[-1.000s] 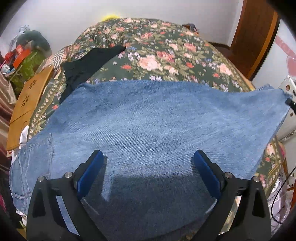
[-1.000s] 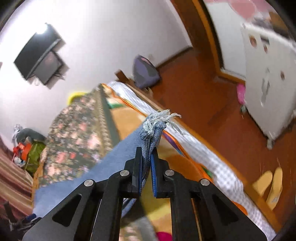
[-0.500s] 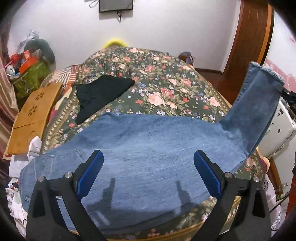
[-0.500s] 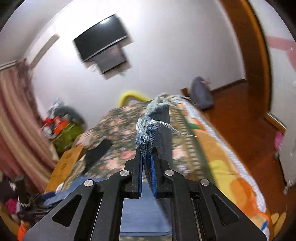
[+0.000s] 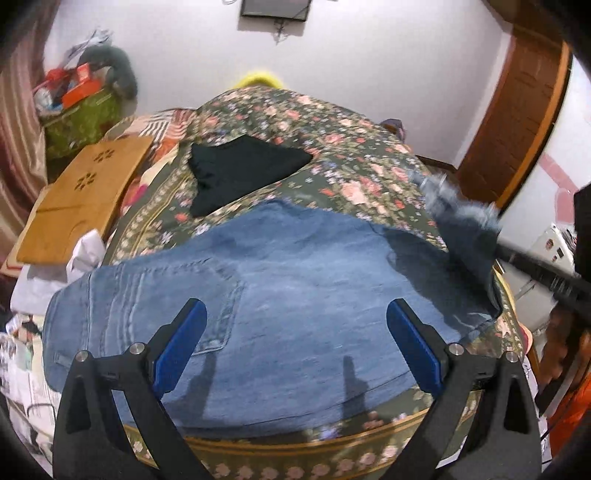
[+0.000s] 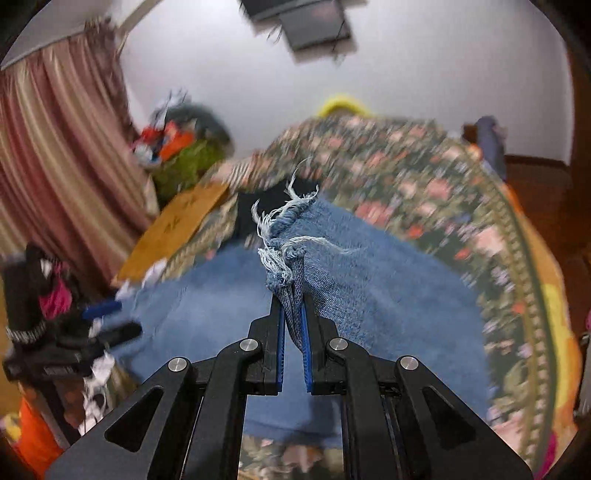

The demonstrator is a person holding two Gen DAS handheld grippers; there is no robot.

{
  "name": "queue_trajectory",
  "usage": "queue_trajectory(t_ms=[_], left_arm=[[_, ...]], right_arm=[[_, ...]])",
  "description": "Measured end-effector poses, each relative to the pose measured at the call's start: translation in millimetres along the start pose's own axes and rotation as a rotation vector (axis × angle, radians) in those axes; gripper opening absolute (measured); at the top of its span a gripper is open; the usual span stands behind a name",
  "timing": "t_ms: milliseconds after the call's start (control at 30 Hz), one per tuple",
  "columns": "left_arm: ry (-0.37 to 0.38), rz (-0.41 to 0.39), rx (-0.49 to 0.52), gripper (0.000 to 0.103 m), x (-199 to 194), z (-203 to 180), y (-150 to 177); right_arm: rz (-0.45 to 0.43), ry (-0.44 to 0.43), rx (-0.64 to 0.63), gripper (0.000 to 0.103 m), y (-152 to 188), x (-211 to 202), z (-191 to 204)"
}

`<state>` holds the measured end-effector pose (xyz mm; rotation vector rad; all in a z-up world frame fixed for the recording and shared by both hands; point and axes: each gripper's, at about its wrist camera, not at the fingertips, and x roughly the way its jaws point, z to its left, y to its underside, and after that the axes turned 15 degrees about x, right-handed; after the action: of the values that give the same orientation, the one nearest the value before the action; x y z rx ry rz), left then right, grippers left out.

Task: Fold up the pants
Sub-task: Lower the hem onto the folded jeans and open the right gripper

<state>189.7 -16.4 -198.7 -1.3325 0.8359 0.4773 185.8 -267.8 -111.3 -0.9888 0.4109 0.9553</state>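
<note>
Motion blurs the jeans' [image 5: 280, 280] raised hem [image 5: 461, 218]; the TV [image 5: 273, 9] is cut off by the top edge.

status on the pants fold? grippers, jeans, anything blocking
Left gripper open, above the jeans. Right gripper shut on the frayed hem, leg lifted over the spread jeans. Black garment lies just beyond on the bedspread.

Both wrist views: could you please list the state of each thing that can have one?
Jeans: spread on the bed, leg end lifted.
Hem: frayed, clamped in the right gripper.
Left gripper: open, empty.
Black garment: lying flat on the bedspread.
</note>
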Motion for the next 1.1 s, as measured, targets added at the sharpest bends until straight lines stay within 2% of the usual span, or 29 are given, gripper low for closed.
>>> queue_trajectory(t_ms=[133, 300, 367, 433, 600, 700, 733, 900, 1100], left_arm=[[-0.012, 0.018, -0.024, 0.099, 4, 6, 7], [-0.002, 0.027, -0.018, 0.099, 11, 0, 4], [0.003, 0.028, -0.002, 0.099, 13, -5, -3], [0.013, 0.026, 0.019, 0.099, 16, -13, -12], [0.052, 0.01, 0.092, 0.097, 26, -41, -40], [0.118, 0.035, 0.135, 0.07, 41, -61, -56], [0.131, 0.044, 0.141, 0.065, 45, -65, -59], [0.198, 0.09, 0.157, 0.06, 80, -96, -78], [0.199, 0.156, 0.191, 0.06, 121, -128, -82]], right_arm=[[0.126, 0.029, -0.038, 0.008, 27, 36, 7], [0.169, 0.072, -0.08, 0.014, 44, 49, 11], [0.189, 0.061, -0.096, 0.032, 41, 44, 12], [0.184, 0.05, -0.102, 0.042, 40, 36, 14], [0.09, 0.069, -0.116, 0.043, 27, 6, 2], [0.035, 0.095, -0.088, 0.043, 10, -10, -20], [0.022, 0.109, -0.084, 0.043, 6, -14, -26], [-0.014, 0.192, -0.08, 0.043, -12, -18, -57], [0.055, 0.217, -0.022, 0.043, -10, 11, -91]])
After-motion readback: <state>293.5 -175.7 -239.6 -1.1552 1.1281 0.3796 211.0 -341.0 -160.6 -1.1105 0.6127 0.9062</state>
